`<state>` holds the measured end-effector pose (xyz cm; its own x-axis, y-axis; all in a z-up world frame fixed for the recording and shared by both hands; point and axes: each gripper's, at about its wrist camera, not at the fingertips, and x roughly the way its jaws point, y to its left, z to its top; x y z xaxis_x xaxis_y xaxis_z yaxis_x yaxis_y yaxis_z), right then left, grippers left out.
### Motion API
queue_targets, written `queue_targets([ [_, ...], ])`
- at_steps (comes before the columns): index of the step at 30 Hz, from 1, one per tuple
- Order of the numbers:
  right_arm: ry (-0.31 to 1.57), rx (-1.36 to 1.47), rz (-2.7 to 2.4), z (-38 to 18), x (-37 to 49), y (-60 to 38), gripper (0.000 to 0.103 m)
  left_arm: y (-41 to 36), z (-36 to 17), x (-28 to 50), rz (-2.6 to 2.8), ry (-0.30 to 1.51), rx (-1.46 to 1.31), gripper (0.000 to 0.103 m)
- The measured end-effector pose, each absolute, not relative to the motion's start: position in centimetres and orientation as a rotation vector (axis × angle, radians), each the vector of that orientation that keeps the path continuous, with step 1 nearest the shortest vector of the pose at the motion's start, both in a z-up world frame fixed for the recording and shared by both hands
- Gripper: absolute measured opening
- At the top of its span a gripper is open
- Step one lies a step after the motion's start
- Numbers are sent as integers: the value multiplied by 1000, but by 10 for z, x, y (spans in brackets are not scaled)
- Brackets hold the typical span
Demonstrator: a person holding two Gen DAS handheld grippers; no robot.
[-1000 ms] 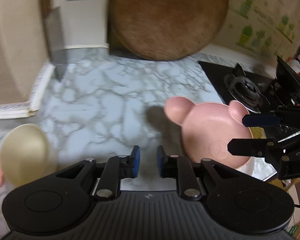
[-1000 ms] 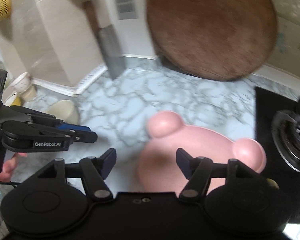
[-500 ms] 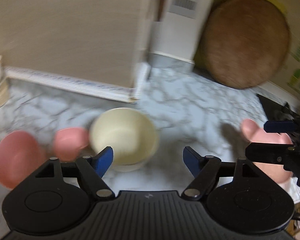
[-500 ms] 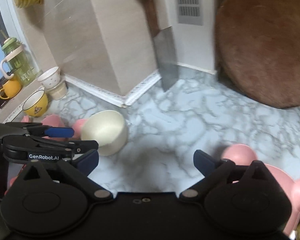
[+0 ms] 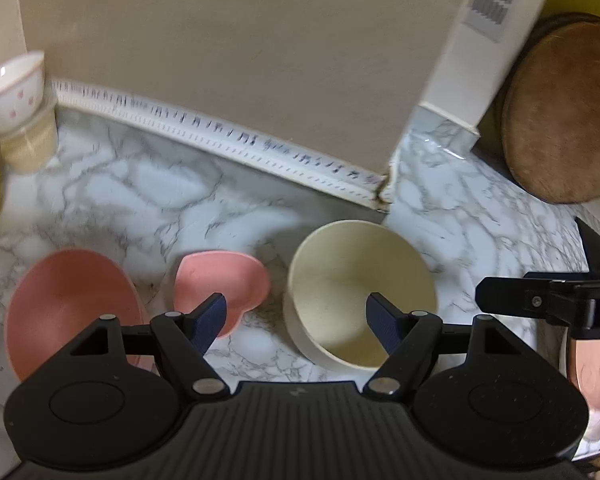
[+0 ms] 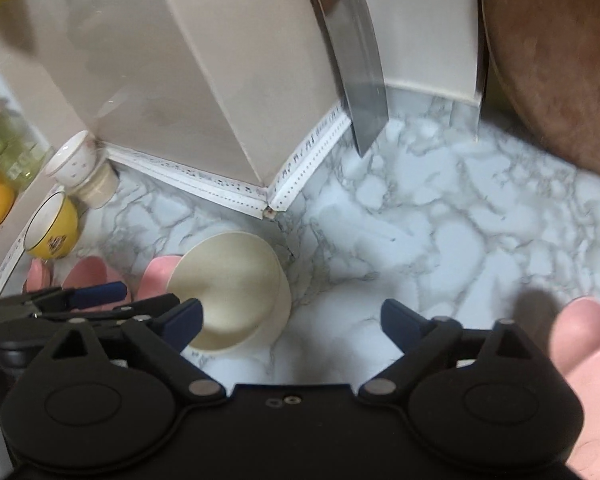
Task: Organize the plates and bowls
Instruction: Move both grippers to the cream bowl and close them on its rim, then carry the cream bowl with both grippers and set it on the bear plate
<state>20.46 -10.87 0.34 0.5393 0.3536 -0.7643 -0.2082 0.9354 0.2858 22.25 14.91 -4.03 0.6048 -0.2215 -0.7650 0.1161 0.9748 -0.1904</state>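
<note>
Both tools are spread wide with nothing in them right now. The left gripper hangs low over the marble-pattern countertop, and the cream round bowl sits right ahead of it: its right finger pad is over the bowl's inside, while its left pad is over the near edge of the small pink heart-shaped dish. So the jaws straddle the gap between those two rather than lining up on either.

If the cream bowl is the target (my guess), I'd shift the left tool a bit to its right so one pad drops inside the wall and the other outside, then pinch the rim. Smooth rims slip, so go deep enough and close gently. Watch the heart dish, it's just beside the bowl and easy to nudge.

The right gripper has the same cream bowl ahead and to its left, bare counter between its fingers, and the pink bear-eared plate off to its right.

Count: one cream bowl, one heart dish, one round pink bowl further left, one bear-eared plate. Farther left by the wall are a yellow cup and a white patterned cup stacked on a beige one.
</note>
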Motion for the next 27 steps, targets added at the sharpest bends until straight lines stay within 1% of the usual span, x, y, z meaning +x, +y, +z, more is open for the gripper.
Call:
queue_targets([
  [3, 990, 201, 321, -6, 219, -104, 77, 154, -46, 230, -194, 912, -148, 74],
  [5, 1013, 215, 320, -12, 227, -100, 72, 153, -47, 231, -209, 920, -150, 58],
  [7, 1026, 217, 325, -16, 231, -96, 59, 152, -49, 233, -210, 932, -160, 52],
  [8, 1033, 212, 329, -18, 234, -94, 56, 151, -51, 234, -208, 934, -162, 48],
  [9, 1040, 208, 334, -19, 235, -91, 51, 151, -51, 235, -210, 937, -165, 45],
  [10, 1046, 205, 337, -21, 236, -89, 45, 150, -53, 237, -214, 943, -169, 36],
  [11, 1052, 202, 339, -23, 238, -87, 43, 150, -54, 238, -218, 950, -172, 32],
  [13, 1061, 197, 346, -26, 239, -83, 31, 147, -57, 238, -219, 956, -175, 30],
  [14, 1065, 193, 352, -28, 239, -81, 29, 146, -58, 238, -218, 959, -171, 25],
  [16, 1072, 180, 359, -30, 238, -78, 18, 145, -60, 238, -211, 969, -167, 19],
  [21, 1063, 122, 369, -31, 234, -72, 10, 147, -63, 234, -203, 970, -196, 14],
  [27, 1063, 109, 360, -27, 225, -79, 9, 136, -58, 225, -209, 986, -195, 13],
])
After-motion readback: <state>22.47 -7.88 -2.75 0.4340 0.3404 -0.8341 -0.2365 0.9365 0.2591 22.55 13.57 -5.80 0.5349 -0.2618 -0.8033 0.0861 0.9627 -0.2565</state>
